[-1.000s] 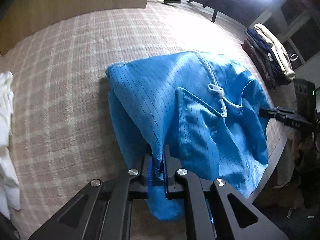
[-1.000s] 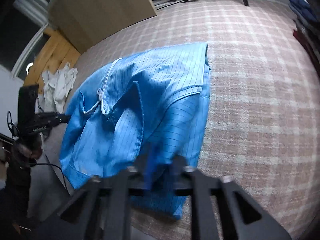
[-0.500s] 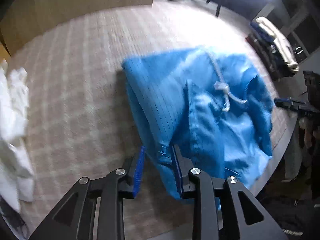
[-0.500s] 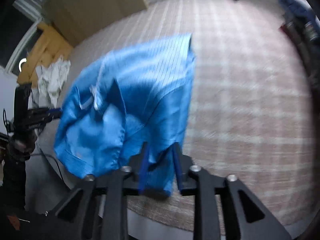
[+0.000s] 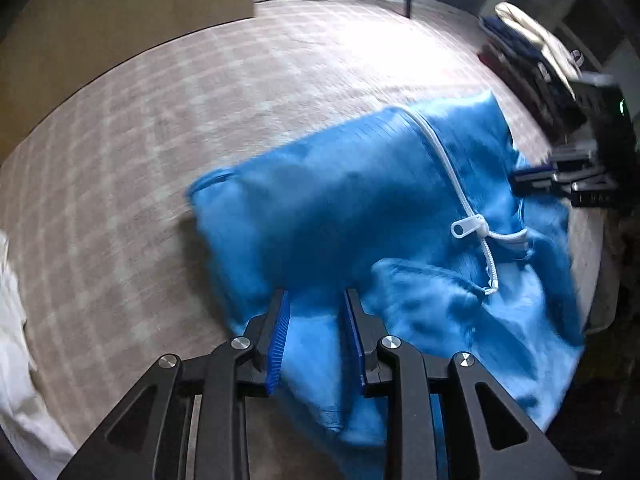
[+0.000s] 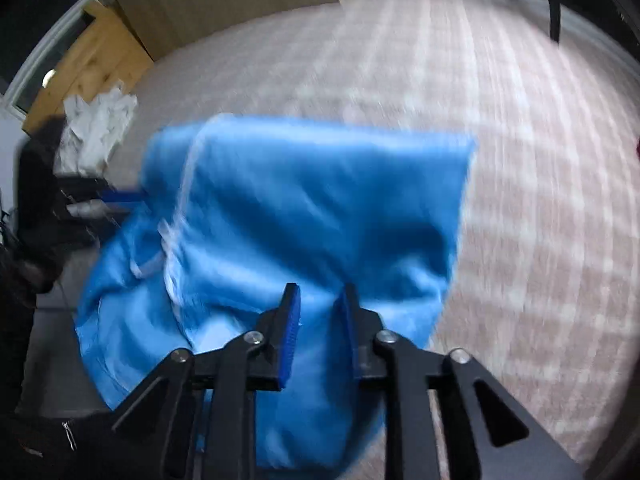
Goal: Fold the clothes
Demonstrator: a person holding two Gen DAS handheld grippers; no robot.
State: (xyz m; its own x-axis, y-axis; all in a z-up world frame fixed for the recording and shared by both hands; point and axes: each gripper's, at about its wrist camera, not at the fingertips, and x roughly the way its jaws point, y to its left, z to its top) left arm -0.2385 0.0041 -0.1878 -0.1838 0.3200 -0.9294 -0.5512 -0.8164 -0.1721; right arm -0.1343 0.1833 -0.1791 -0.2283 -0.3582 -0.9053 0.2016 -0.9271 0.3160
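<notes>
Blue garment (image 5: 340,216) below both grippers, left (image 5: 316,300) and right (image 6: 318,294), jaws spread, empty.

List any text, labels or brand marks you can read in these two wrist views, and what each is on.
None can be read.
Blue garment: no print or tag showing, only a white zipper.
Stacked clothes at the far right: a small light mark, too blurred to read.
Left tongs and right tongs: no markings visible.

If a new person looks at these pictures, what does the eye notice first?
First, the bright blue garment with its white zipper, lying folded over on the pale checked cloth. Next, the open left gripper and open right gripper, low in their own views.
</notes>
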